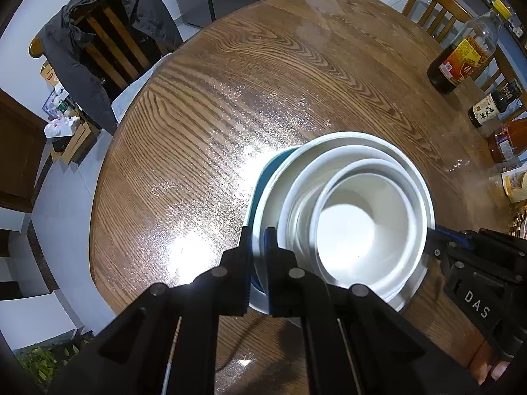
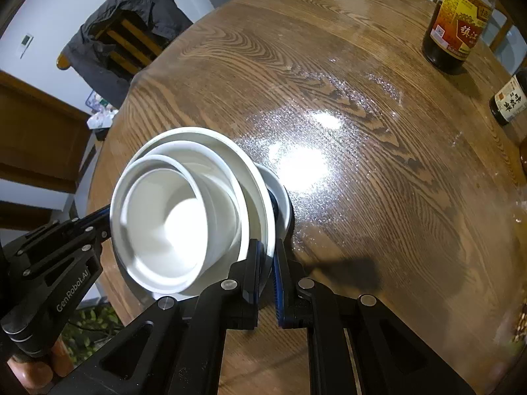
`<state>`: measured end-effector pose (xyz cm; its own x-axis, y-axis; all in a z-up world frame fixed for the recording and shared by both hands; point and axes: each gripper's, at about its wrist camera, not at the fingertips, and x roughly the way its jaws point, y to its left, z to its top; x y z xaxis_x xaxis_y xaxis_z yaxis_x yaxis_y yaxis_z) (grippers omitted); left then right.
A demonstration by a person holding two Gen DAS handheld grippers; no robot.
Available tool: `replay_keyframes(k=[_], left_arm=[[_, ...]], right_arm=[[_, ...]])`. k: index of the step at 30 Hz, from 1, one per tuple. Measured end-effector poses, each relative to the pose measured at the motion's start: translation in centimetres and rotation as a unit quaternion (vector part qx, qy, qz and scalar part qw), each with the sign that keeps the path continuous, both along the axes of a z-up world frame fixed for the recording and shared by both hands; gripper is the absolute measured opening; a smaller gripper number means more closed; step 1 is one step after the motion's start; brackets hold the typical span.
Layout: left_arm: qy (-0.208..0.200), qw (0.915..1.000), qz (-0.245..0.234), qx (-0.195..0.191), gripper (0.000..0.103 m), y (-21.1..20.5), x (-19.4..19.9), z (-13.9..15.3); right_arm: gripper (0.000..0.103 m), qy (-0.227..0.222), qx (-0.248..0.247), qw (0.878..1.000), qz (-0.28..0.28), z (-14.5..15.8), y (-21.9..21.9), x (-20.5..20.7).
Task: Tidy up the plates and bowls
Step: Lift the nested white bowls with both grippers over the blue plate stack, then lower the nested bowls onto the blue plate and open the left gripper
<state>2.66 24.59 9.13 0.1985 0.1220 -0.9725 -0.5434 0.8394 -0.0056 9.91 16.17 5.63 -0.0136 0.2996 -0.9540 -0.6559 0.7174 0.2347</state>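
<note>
A stack of dishes stands over the round wooden table (image 1: 204,105): a teal-outside plate (image 1: 260,177) at the bottom, a wide white plate (image 1: 283,177) on it, and nested white bowls (image 1: 362,230) inside. My left gripper (image 1: 258,240) is shut on the rims of the bottom plates at the stack's left side. My right gripper (image 2: 266,253) is shut on the plate rims (image 2: 263,204) at the stack's right side; the bowls (image 2: 178,217) sit to its left. Each gripper shows in the other's view, the right one (image 1: 438,240) and the left one (image 2: 98,220).
A large dark vinegar bottle (image 1: 461,56), a small soy sauce bottle (image 1: 494,102) and a red sauce jar (image 1: 507,138) stand at the table's right edge. A wooden chair with a dark jacket (image 1: 89,42) stands at the far left. Another chair (image 1: 438,10) is at the far right.
</note>
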Motion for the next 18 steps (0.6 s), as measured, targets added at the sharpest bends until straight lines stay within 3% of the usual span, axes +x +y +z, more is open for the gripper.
replay_keyframes(k=[18], left_arm=[[-0.003, 1.0000, -0.006, 0.005, 0.003, -0.19, -0.12, -0.07]], right_arm=[[0.012, -0.001, 0.001, 1.000, -0.001, -0.04, -0.07, -0.01]])
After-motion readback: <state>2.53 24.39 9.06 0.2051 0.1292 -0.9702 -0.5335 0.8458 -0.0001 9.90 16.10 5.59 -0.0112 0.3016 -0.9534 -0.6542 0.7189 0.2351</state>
